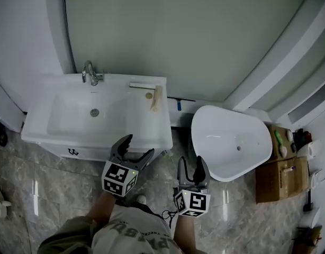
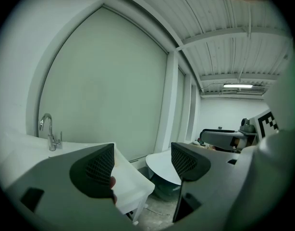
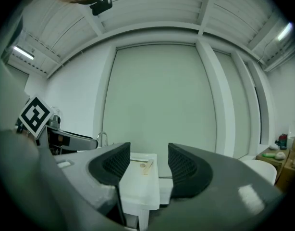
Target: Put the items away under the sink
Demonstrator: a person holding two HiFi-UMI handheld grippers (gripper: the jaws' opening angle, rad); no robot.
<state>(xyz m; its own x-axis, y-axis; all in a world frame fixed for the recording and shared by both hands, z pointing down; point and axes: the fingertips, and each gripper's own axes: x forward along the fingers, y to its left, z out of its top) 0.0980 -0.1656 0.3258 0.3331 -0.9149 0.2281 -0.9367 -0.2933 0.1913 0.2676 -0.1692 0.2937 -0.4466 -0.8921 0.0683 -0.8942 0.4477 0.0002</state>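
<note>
A white sink vanity (image 1: 56, 134) stands against the wall, with a chrome faucet (image 1: 90, 73) at its back. On its right ledge lie a beige brush-like item (image 1: 156, 99), a small round piece (image 1: 149, 95) and a white bar (image 1: 138, 85). The cabinet front (image 1: 72, 152) below the basin looks closed. My left gripper (image 1: 133, 150) is open at the vanity's front right corner, holding nothing; the left gripper view has that corner (image 2: 130, 184) between its jaws. My right gripper (image 1: 192, 167) is open and empty over the floor, facing the ledge items (image 3: 146, 166).
A white freestanding bathtub (image 1: 231, 142) sits right of the vanity. Cardboard boxes (image 1: 279, 174) with bottles and a green item (image 1: 278, 138) stand at the far right. The floor (image 1: 56, 189) is grey marble tile. A person's legs and shirt show at the bottom.
</note>
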